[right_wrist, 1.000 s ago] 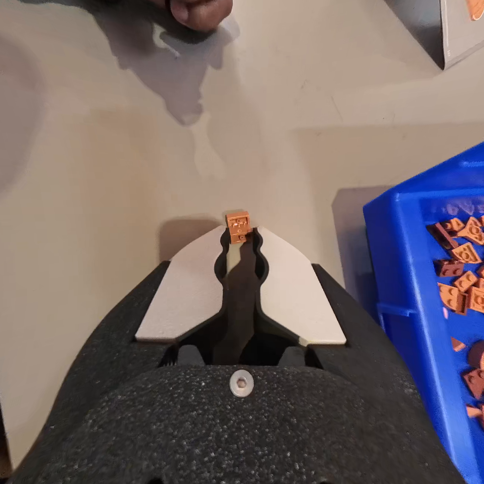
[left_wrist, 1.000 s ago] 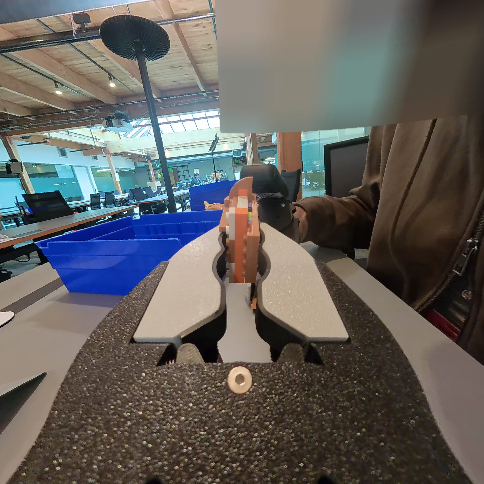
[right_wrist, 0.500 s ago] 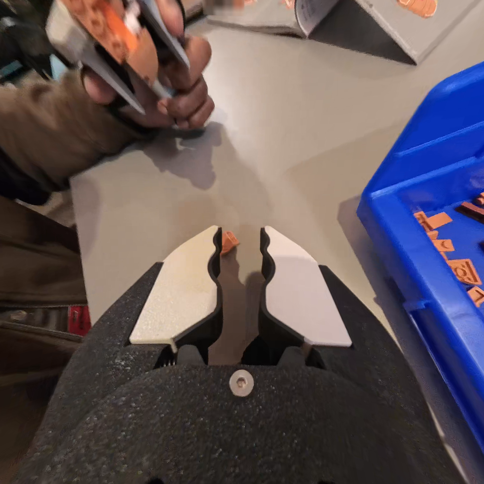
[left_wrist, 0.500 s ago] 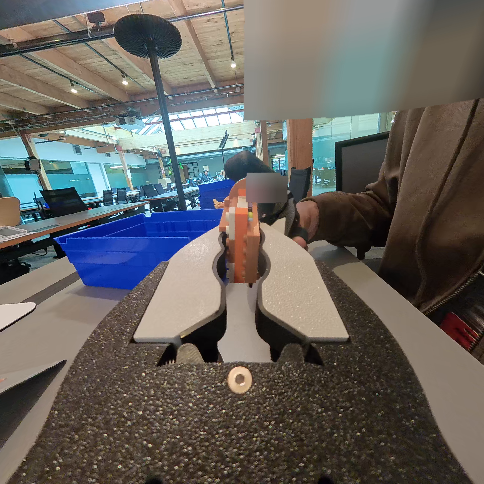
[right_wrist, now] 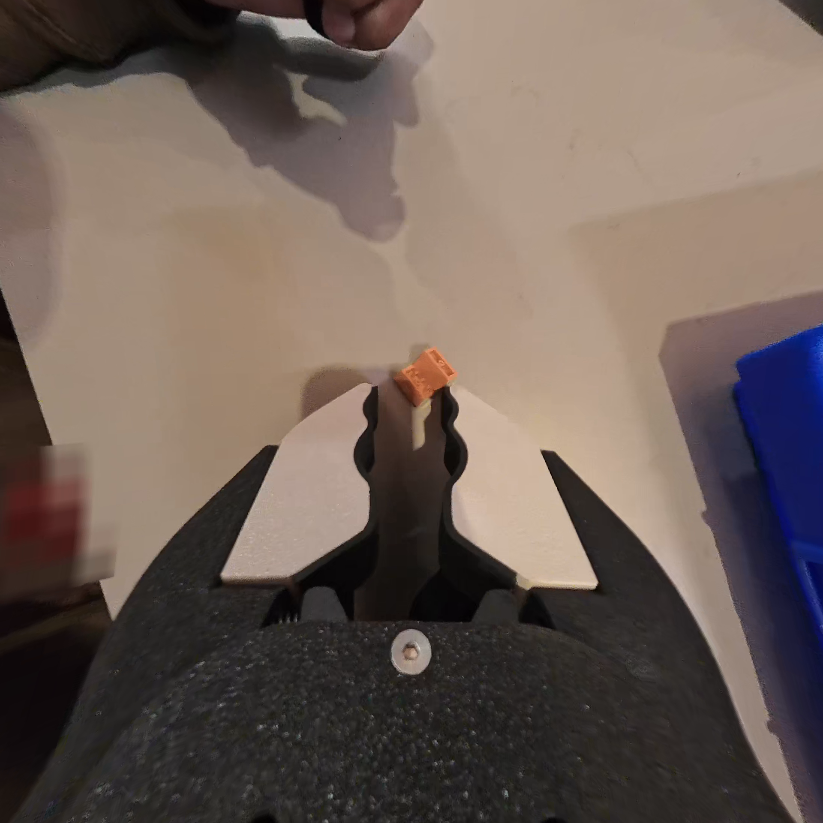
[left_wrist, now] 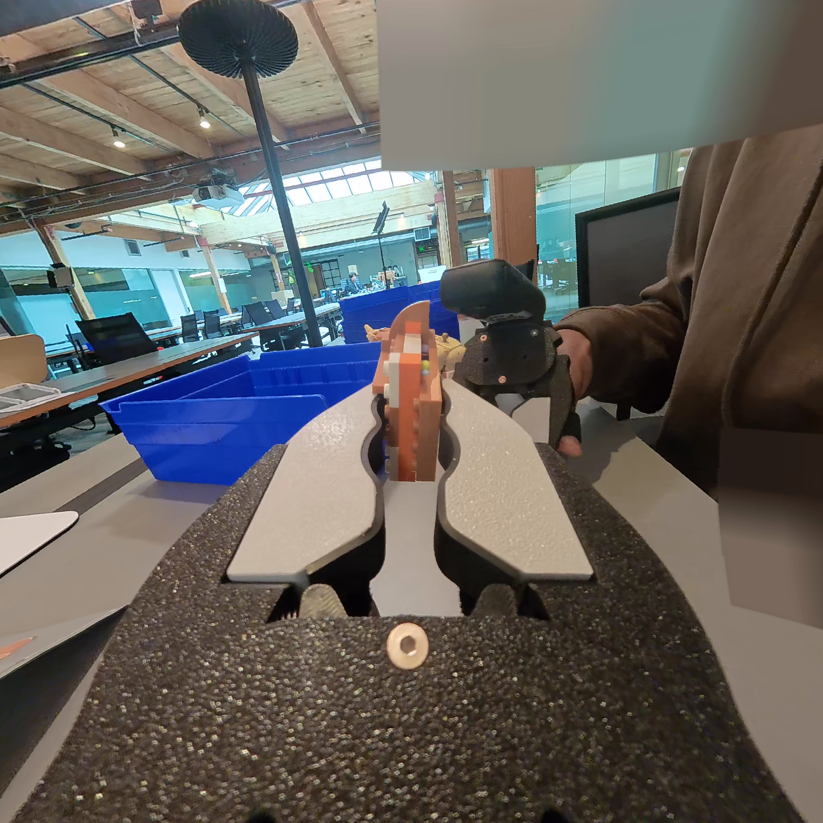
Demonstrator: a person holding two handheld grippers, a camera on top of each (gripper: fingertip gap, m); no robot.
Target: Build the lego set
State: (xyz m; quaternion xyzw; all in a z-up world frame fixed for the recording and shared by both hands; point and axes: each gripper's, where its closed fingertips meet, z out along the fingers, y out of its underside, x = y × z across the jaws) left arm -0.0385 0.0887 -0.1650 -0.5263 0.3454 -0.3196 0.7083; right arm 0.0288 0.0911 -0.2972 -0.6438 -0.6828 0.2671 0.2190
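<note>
My left gripper (left_wrist: 409, 427) is shut on an orange and brown lego assembly (left_wrist: 412, 401) with white bricks in it, and holds it upright above the grey table. My right gripper (right_wrist: 410, 392) points down at the table with its jaws apart. A small orange brick (right_wrist: 425, 377) lies tilted on the table just beyond its tips, against the right fingertip (right_wrist: 447, 394). The right gripper also shows in the left wrist view (left_wrist: 512, 369), behind and to the right of the assembly, held by a hand in a brown sleeve.
Blue bins (left_wrist: 213, 423) stand on the table behind and to the left of the assembly. A blue bin edge (right_wrist: 784, 445) lies to the right of the small brick. A hand (right_wrist: 356, 22) is at the top of the right wrist view. A booklet corner (left_wrist: 31, 534) lies at the left.
The right gripper, shut on the small orange brick a second ago, has opened; the brick now lies on the table at its tips. The left gripper still holds the assembly.
</note>
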